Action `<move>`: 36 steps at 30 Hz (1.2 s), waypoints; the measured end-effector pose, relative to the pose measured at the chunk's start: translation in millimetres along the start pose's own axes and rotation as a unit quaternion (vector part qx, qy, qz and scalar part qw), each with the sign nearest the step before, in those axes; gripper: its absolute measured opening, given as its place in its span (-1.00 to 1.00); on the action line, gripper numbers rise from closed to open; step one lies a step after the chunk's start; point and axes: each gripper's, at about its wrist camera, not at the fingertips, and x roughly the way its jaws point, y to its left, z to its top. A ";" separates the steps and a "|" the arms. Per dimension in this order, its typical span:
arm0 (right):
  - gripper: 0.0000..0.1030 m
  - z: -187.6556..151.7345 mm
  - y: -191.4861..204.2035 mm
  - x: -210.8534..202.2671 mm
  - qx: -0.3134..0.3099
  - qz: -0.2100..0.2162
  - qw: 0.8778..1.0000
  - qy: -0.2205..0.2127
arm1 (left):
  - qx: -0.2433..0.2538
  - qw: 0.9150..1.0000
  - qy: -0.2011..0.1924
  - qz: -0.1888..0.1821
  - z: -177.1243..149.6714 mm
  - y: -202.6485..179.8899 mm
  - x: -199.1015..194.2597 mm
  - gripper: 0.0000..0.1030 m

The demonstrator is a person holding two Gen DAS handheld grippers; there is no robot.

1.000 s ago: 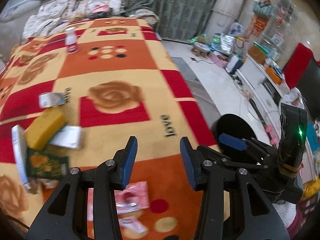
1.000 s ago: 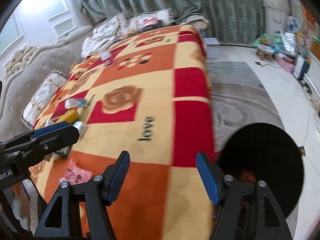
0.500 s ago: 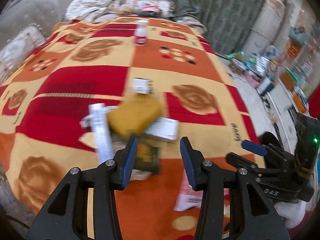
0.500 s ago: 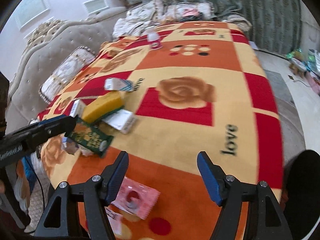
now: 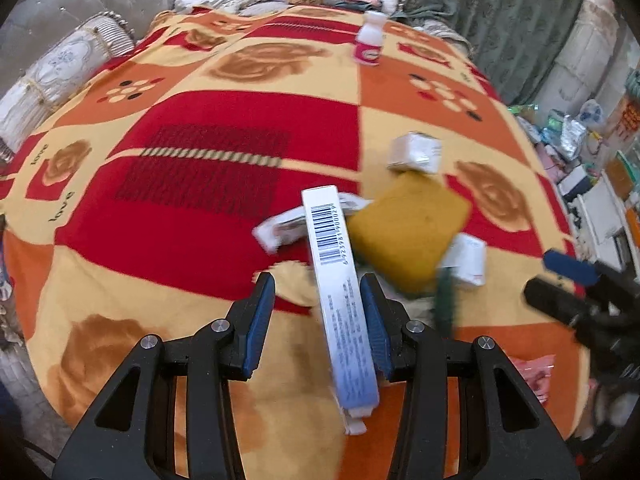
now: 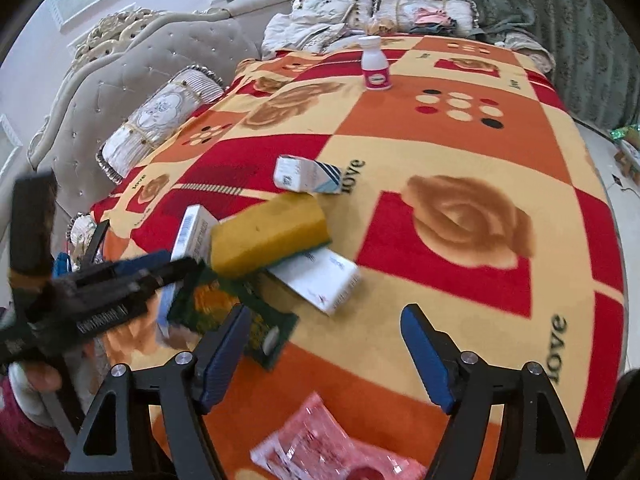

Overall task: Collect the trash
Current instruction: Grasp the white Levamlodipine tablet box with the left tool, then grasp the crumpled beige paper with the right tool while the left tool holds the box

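Observation:
A heap of trash lies on the patterned bedspread [image 5: 224,184]: a long white barcoded box [image 5: 336,272], a yellow sponge [image 5: 408,232] [image 6: 268,236], small white boxes [image 5: 416,154] [image 6: 308,176], a green packet [image 6: 224,312] and a pink wrapper [image 6: 320,448]. My left gripper [image 5: 318,320] is open, its fingers either side of the long box, the right pad close to it. My right gripper [image 6: 324,360] is open and empty above the bedspread, just right of the heap.
A white and pink bottle [image 6: 374,64] stands far back on the bed. Pillows [image 6: 160,120] and a padded headboard [image 6: 120,64] line the left side. Clutter stands on the floor at the right [image 5: 580,152].
Both grippers have swung left toward the heap. My left gripper has come down so the long box now lies between its open fingers. The black bin has left both views.

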 end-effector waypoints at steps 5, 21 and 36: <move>0.47 17.2 12.7 18.4 -0.009 0.006 1.000 0.008 | -0.029 0.999 0.011 0.017 -3.6 43.4 6.5 -0.18; 0.77 61.0 44.8 89.5 -0.117 0.013 0.991 0.068 | -0.058 0.994 0.020 -0.089 -5.9 49.0 2.6 -0.01; 0.84 63.4 30.5 75.4 -0.082 0.020 0.995 0.047 | -0.032 0.998 0.033 -0.042 -15.5 45.0 22.7 0.00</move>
